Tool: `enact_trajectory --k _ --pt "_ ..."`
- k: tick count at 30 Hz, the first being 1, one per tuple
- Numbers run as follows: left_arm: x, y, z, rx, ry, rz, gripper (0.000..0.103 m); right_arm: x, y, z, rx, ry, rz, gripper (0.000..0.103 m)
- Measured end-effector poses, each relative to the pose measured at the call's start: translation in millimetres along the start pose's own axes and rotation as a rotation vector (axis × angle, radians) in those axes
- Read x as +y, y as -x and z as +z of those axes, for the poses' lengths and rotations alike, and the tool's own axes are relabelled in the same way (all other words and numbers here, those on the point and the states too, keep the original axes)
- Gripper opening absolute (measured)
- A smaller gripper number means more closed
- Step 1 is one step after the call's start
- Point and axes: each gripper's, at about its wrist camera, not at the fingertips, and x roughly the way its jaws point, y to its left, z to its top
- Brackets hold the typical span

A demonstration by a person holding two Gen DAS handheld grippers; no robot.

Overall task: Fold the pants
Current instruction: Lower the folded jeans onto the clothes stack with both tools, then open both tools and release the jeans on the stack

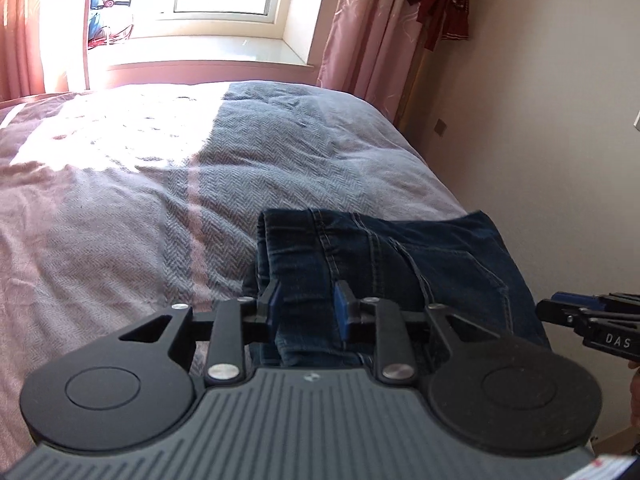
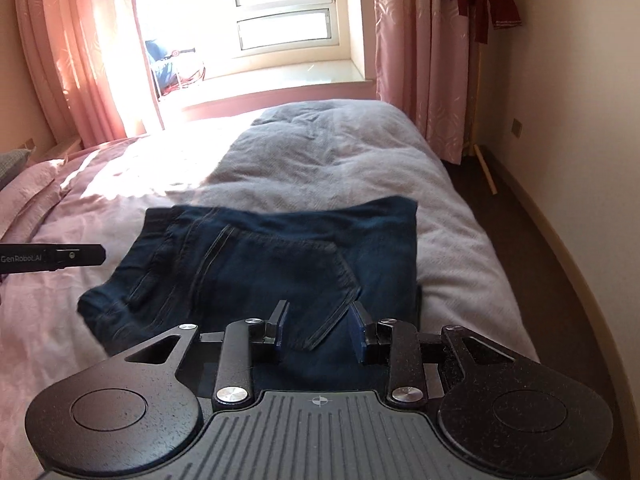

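Observation:
Dark blue jeans (image 2: 280, 256) lie folded into a compact stack on the bed, back pocket up. In the left wrist view the jeans (image 1: 400, 256) sit near the bed's right edge. My left gripper (image 1: 307, 306) hovers over their left part, open with a narrow gap; denim shows between its blue pads, and I see no clamping. It appears as a black bar (image 2: 80, 256) beside the jeans' left edge. My right gripper (image 2: 318, 332) is open over the near edge, above the pocket corner. From the left wrist view the right gripper (image 1: 560, 310) juts in at the jeans' right side.
The bed (image 2: 460, 248) carries a pink and grey herringbone cover, sunlit at the back left. A wall (image 1: 540, 120) runs close along its right side, with dark floor (image 2: 540, 240) between. Pink curtains (image 2: 416, 60) and a window sill lie beyond. A red garment (image 1: 444, 4) hangs in the corner.

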Motion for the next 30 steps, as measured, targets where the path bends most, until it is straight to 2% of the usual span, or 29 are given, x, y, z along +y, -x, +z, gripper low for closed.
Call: enact_trajectory --k 3,6,8,10,13,19,24,28,30 --pt "-10 -6 -17 0.063 -0.042 0.047 0.022 10 -19 -19 0.083 0.003 -0.020 0.030" --pt "-8 -25 -28 0.117 -0.024 0.089 0.025 12 -34 -24 0.104 0.021 -0.046 0.030" --pt "-7 -27 -26 0.134 -0.008 0.098 0.026 13 -27 -15 0.119 0.003 -0.050 0.030" --pt "-10 -16 -20 0.131 -0.006 0.112 0.026 13 -10 -5 0.088 -0.021 -0.025 0.030" --pt "-18 13 -13 0.118 -0.015 0.124 0.027 15 20 2 0.070 -0.048 0.006 0.033" --pt "-33 86 -16 0.138 0.000 0.167 0.046 37 80 -6 0.064 -0.054 0.019 0.044" --pt "-51 145 -29 0.142 -0.041 0.192 0.064 55 125 -20 0.074 -0.071 0.036 0.047" --pt "-61 190 -40 0.120 -0.078 0.209 0.069 70 160 -32 0.073 -0.072 0.051 0.048" --pt "-63 209 -46 0.108 -0.080 0.194 0.072 78 178 -37 0.065 -0.077 0.042 0.048"
